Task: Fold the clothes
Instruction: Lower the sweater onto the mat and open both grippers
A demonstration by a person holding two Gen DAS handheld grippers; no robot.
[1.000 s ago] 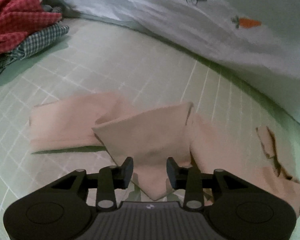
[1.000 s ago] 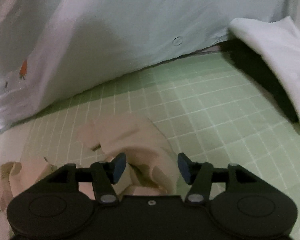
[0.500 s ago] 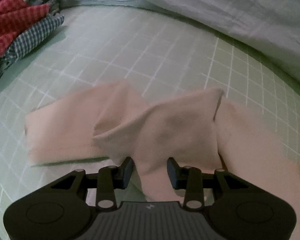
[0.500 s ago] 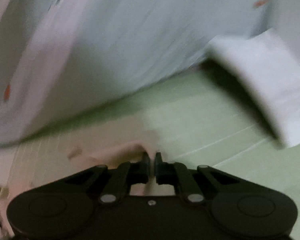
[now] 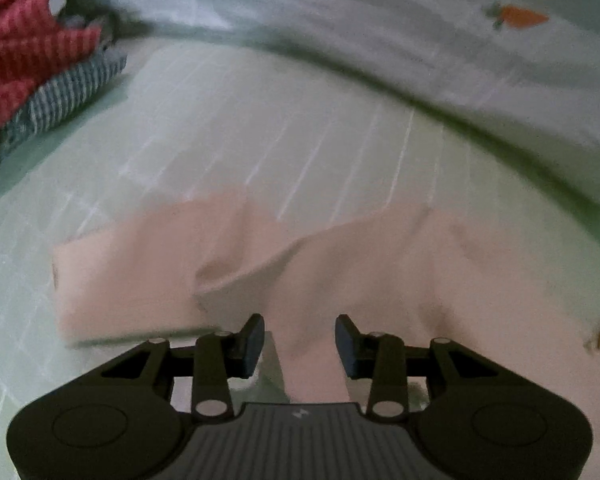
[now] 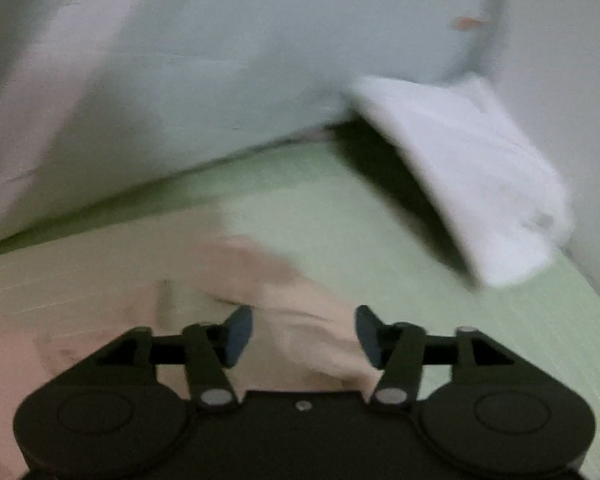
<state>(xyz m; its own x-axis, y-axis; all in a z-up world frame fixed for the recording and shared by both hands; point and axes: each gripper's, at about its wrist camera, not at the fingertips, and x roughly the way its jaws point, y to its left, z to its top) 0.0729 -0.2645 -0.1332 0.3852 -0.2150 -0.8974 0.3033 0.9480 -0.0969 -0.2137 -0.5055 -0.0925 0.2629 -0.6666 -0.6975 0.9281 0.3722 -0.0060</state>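
Left gripper (image 5: 299, 338): your jaws stand part open. A narrow tongue of the pink garment (image 5: 340, 272) runs up between them, but the pads do not press on it; a gap shows on each side.
Left fingers (image 5: 253, 338): dark pads, level with each other, low in the frame, above the pink cloth.
Left pose: you point steeply down at the sheet (image 5: 240, 120), with the garment spread across the lower half of the frame.
Right gripper (image 6: 303, 336): your jaws have just been opening and now stand wide. Pink cloth lies under and between them, not pinched.
Right fingers (image 6: 238, 334): spread well apart; whether a pad brushes the cloth you cannot tell, since the view is blurred.
Right pose: you tilt down less steeply, looking over the garment (image 6: 260, 280) toward the upper part of the frame.
Garment: crumpled on the green checked sheet (image 6: 340, 216), lower centre in both views, one flap reaching to the left in the left view.
Duvet (image 5: 380, 20): pale, carrot print, across the top of the frame.
Red cloth (image 5: 16, 52): upper left, on a dark checked cloth (image 5: 68, 92).
White cloth (image 6: 480, 176): right of the frame, well apart from the garment.
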